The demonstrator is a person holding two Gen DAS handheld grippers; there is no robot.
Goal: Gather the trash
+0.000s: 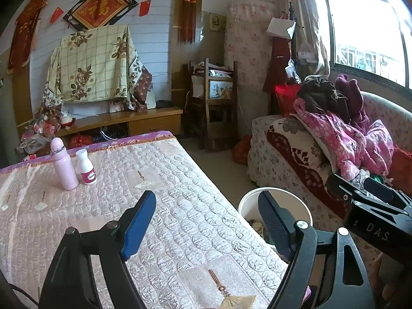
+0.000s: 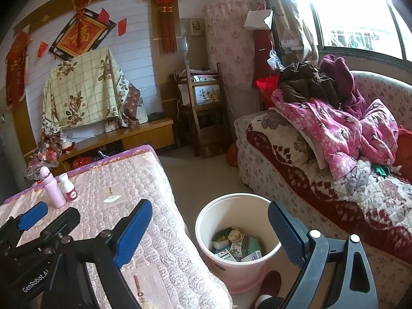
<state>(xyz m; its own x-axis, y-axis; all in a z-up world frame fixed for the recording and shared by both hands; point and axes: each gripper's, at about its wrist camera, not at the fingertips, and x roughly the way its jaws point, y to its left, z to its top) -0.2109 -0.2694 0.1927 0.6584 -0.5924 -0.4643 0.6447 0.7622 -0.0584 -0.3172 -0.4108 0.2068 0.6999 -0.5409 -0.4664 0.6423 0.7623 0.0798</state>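
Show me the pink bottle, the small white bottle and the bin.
pink bottle (image 1: 64, 168), left wrist view, on its body.
small white bottle (image 1: 86, 167), left wrist view, on its body.
bin (image 2: 206, 219), right wrist view, on its rim.

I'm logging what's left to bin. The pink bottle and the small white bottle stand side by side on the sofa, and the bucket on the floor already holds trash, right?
Not quite: the pink bottle and the small white bottle stand side by side on the quilted table, not the sofa, as the left wrist view shows. The bucket on the floor already holds trash.
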